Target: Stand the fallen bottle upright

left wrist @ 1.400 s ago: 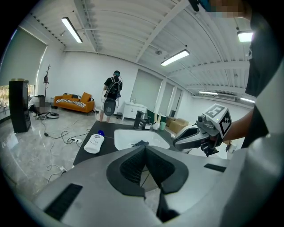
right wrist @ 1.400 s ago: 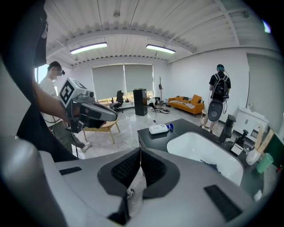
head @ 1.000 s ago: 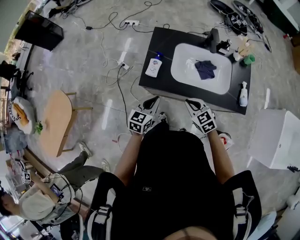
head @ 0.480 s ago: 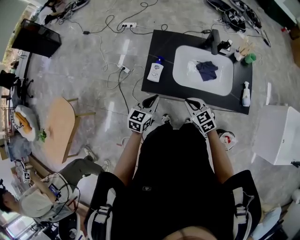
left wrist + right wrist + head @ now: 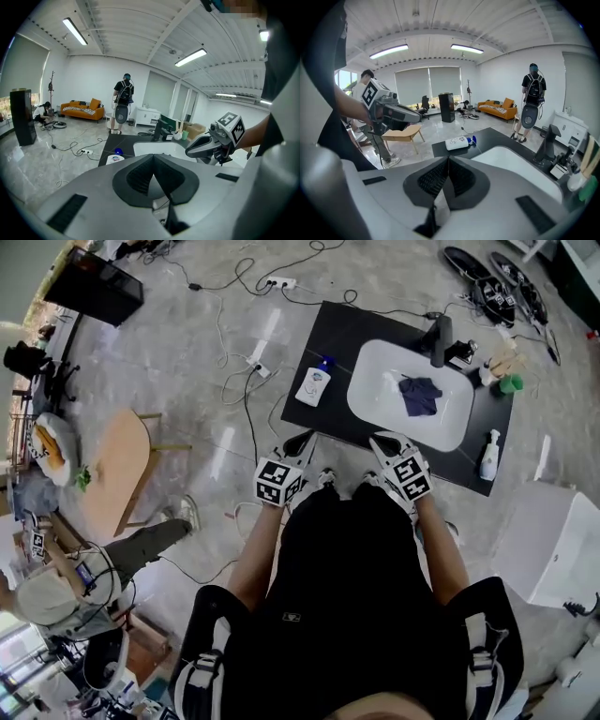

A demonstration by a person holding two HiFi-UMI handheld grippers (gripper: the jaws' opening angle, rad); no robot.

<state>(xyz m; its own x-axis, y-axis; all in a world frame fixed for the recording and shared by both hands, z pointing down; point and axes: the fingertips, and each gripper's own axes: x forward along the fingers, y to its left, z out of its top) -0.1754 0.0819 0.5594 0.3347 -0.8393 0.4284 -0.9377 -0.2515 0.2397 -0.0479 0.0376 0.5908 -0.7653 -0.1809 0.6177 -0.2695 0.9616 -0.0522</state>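
Note:
The fallen bottle [image 5: 313, 383], white with a blue cap, lies on its side on the left part of the black counter [image 5: 337, 330]; it also shows as the bottle [image 5: 459, 142] and, small, as the bottle [image 5: 115, 157]. My left gripper [image 5: 301, 443] hangs just short of the counter's near edge, shut and empty. My right gripper [image 5: 384, 444] is beside it, shut and empty too, near the white sink [image 5: 377, 415]. In each gripper view the dark pads meet with nothing between them.
A dark cloth [image 5: 420, 394] lies in the sink, with a black tap [image 5: 439, 338] behind. An upright white pump bottle [image 5: 488, 455] and a green cup [image 5: 511, 384] stand at the counter's right. Cables [image 5: 246, 390] trail on the floor; a wooden table [image 5: 115, 480] and a crouched person [image 5: 70, 590] are left.
Both grippers have drifted a little closer to the counter's near edge, still shut. The view has shifted, so the counter sits lower and nearer.

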